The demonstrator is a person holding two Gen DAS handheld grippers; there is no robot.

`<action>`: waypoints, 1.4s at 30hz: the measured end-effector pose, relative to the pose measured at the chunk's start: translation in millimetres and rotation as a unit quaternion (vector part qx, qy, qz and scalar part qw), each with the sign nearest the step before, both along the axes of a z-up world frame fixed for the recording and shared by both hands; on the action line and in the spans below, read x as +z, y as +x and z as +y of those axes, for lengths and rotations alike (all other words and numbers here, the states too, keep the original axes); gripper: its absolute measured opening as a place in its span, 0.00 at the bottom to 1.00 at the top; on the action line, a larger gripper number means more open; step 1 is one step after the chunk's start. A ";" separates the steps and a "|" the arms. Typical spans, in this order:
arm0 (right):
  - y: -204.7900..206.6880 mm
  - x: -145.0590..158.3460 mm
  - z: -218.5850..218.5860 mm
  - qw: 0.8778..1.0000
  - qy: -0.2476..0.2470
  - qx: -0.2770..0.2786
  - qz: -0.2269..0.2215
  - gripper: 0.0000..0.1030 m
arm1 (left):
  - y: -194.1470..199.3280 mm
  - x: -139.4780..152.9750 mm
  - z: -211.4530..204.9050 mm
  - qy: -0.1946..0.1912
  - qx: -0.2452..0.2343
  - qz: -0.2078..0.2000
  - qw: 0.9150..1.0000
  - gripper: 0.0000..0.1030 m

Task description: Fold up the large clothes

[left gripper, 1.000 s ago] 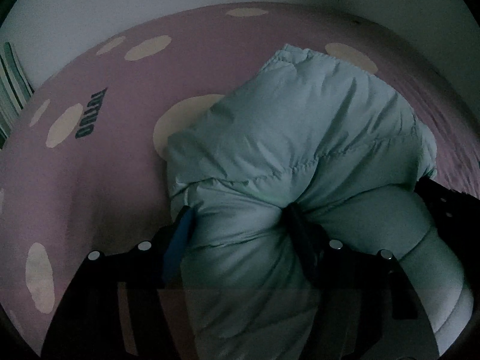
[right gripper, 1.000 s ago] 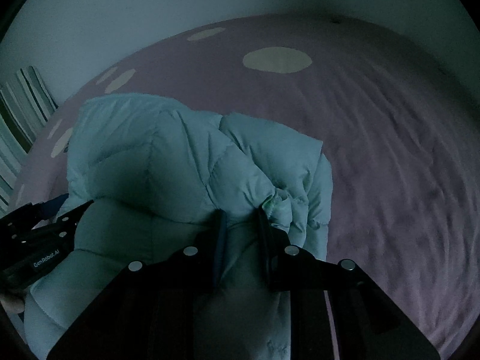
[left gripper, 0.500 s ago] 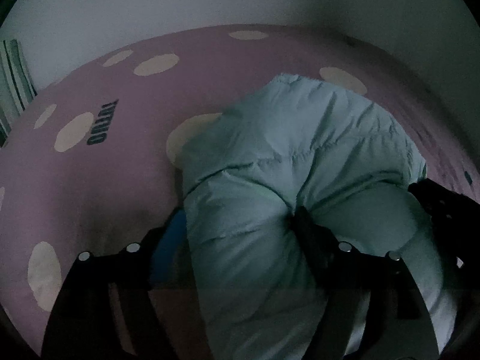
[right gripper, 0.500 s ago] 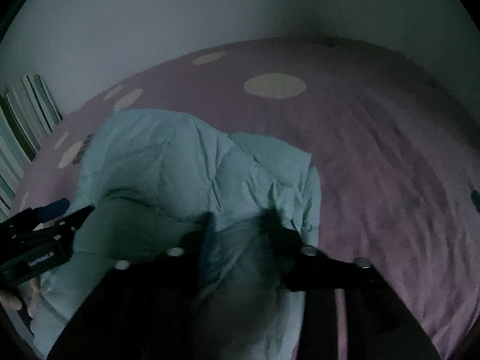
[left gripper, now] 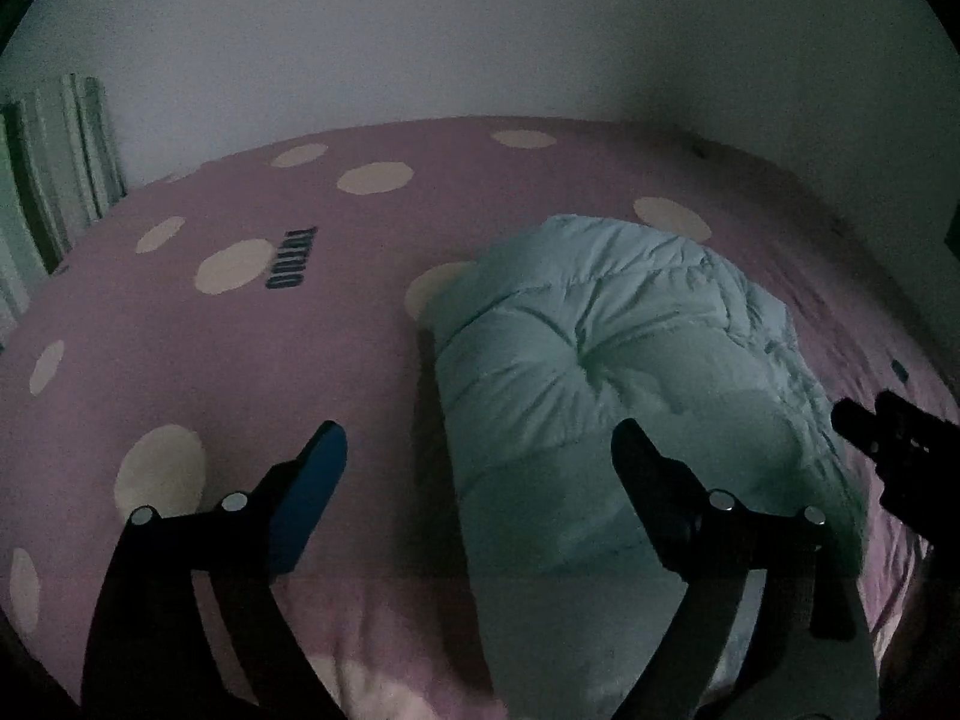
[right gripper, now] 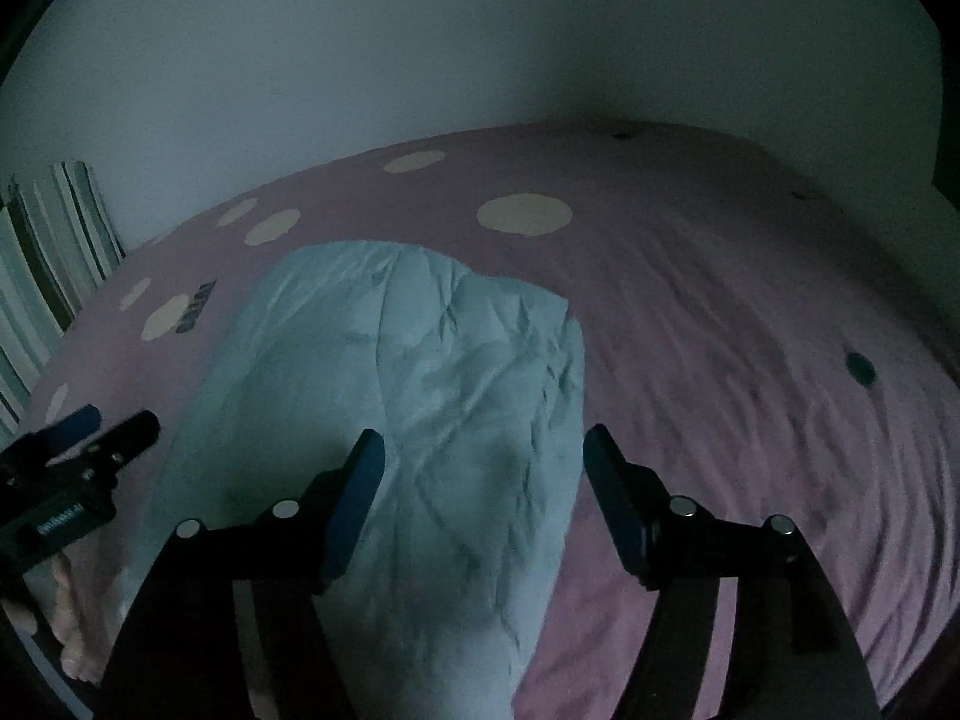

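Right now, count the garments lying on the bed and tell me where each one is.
1. A pale puffy jacket lies folded on the pink spotted bedsheet, toward its near edge, ahead of both grippers. Anything off frame or beneath it would be hidden.

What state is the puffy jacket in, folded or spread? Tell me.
Folded. The pale puffy jacket lies as one compact, doubled-over bundle on the pink dotted bedsheet; no sleeves lie spread out.
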State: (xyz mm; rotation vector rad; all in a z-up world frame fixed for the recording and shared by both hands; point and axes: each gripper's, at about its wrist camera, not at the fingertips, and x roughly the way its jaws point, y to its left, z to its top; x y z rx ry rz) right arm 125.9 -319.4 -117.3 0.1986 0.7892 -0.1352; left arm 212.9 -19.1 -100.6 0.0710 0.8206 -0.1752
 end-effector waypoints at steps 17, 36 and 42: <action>-77.5 44.9 25.2 0.998 -0.031 -0.017 -0.048 0.74 | -91.4 52.3 15.4 -0.019 0.008 -0.050 0.999 0.89; -100.8 57.6 41.0 0.997 -0.034 -0.006 -0.067 0.75 | -118.3 69.3 14.4 -0.036 0.012 -0.063 0.997 0.90; -101.4 58.8 40.2 0.997 -0.034 -0.006 -0.068 0.75 | -122.2 71.0 12.9 -0.037 0.014 -0.069 0.997 0.90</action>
